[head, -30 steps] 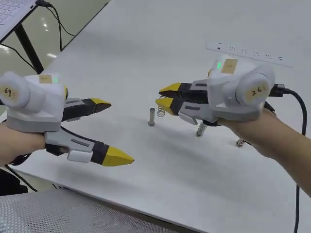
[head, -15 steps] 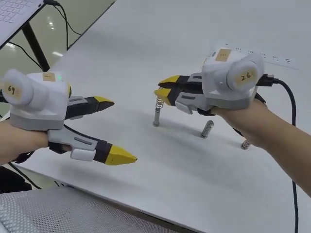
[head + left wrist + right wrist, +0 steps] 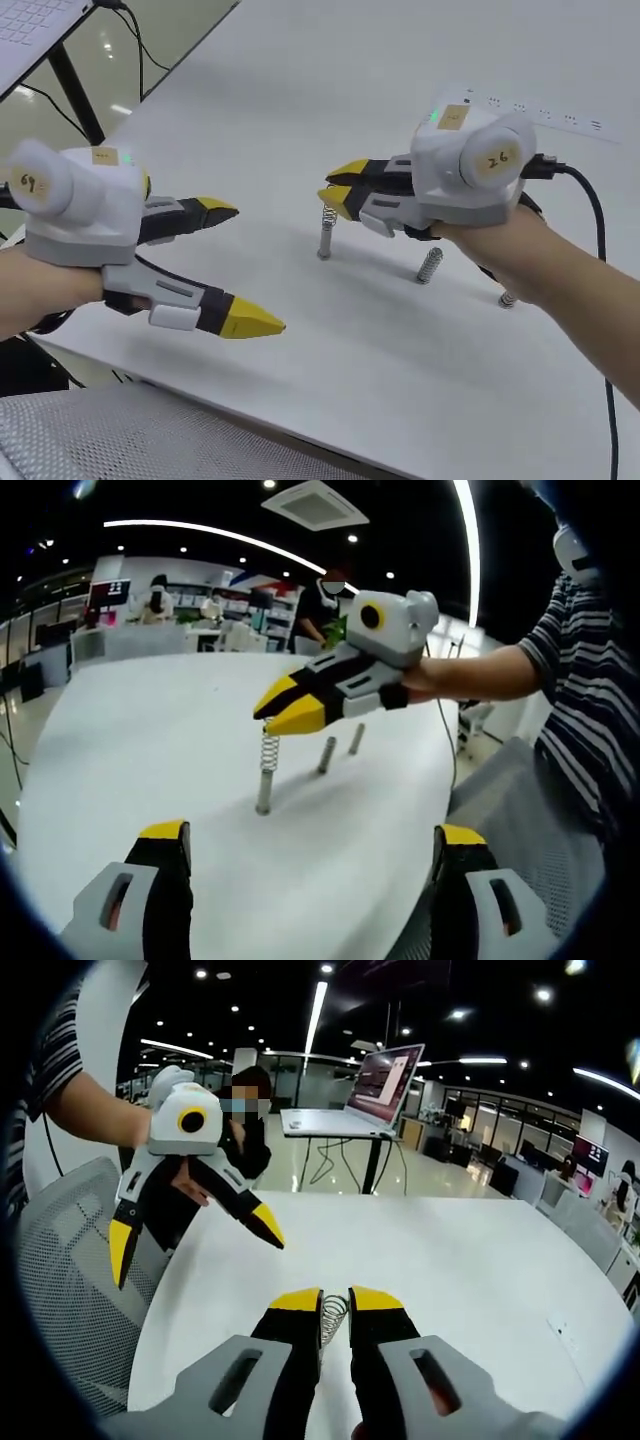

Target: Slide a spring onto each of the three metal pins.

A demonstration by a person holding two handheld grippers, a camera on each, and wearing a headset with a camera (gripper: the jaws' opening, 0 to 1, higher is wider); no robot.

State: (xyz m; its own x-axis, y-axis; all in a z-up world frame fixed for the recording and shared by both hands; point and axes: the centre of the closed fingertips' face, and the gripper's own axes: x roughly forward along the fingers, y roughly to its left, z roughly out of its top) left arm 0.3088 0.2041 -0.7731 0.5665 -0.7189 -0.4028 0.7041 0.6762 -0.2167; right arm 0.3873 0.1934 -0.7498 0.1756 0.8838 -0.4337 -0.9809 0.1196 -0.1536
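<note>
Though partly hidden, spring [image 3: 327,217] tight between right tongs [image 3: 338,188] atop pin [image 3: 324,246]; left tongs [image 3: 247,266] agape.

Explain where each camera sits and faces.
Head view: head-mounted, looking down at the workbench; left tongs, right tongs, right forearm show.
Left gripper view: on left tongs, facing right tongs and pin; own open jaws show.
Right gripper view: on right tongs, facing left tongs, laptop; own jaws hold the spring.
All share the spring.

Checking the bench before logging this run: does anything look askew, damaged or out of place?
Nothing is spilled or damaged. The spring-covered middle pin seems to lean right while the nearest pin stands upright, though perspective may cause that. The right gripper holds a spring on that pin's top only.
</note>
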